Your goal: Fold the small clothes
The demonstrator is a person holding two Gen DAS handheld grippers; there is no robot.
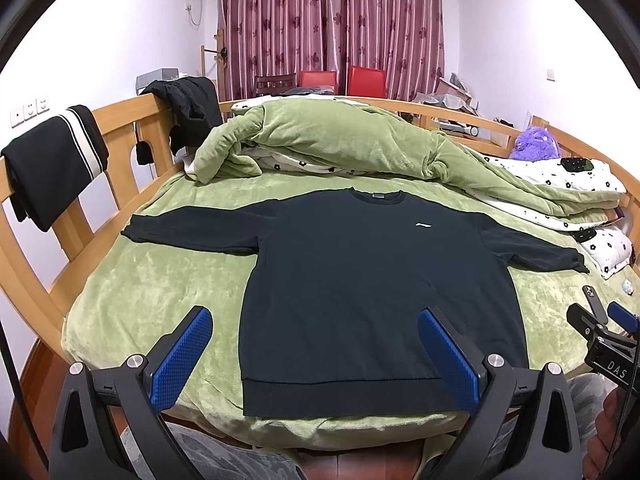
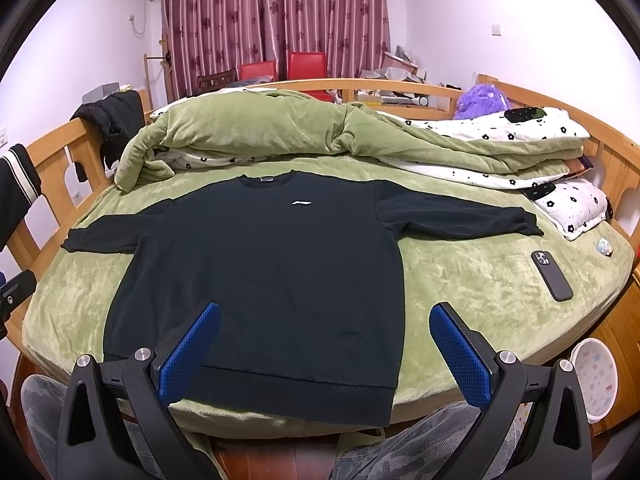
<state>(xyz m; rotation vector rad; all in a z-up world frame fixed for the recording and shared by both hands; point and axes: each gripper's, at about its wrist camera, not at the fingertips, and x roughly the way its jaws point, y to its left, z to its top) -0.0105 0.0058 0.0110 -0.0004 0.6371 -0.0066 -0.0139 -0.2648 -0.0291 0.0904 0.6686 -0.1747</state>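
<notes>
Your left gripper [image 1: 316, 354] hangs with its jaws wide apart and empty, poised over the near edge of the bed [image 1: 120, 280], and the dark sweatshirt [image 1: 360, 280] lies flat just ahead of it, front up, the ribbed hem [image 1: 340, 396] sitting between and below the blue pads [image 1: 186, 354]. Ahead and off to its left the left sleeve [image 1: 192, 228] stretches straight out; nothing is folded yet. Your right gripper [image 2: 324, 354] is likewise spread open and holding nothing, with the hem's right corner just ahead between its fingers and the right sleeve [image 2: 460, 218] reaching out beyond to its right. Further right of that gripper a phone [image 2: 551, 275] rests on the green blanket [image 2: 460, 280], apart from the garment. By my reading the whole fold remains: both sleeves in, then the body doubled.
</notes>
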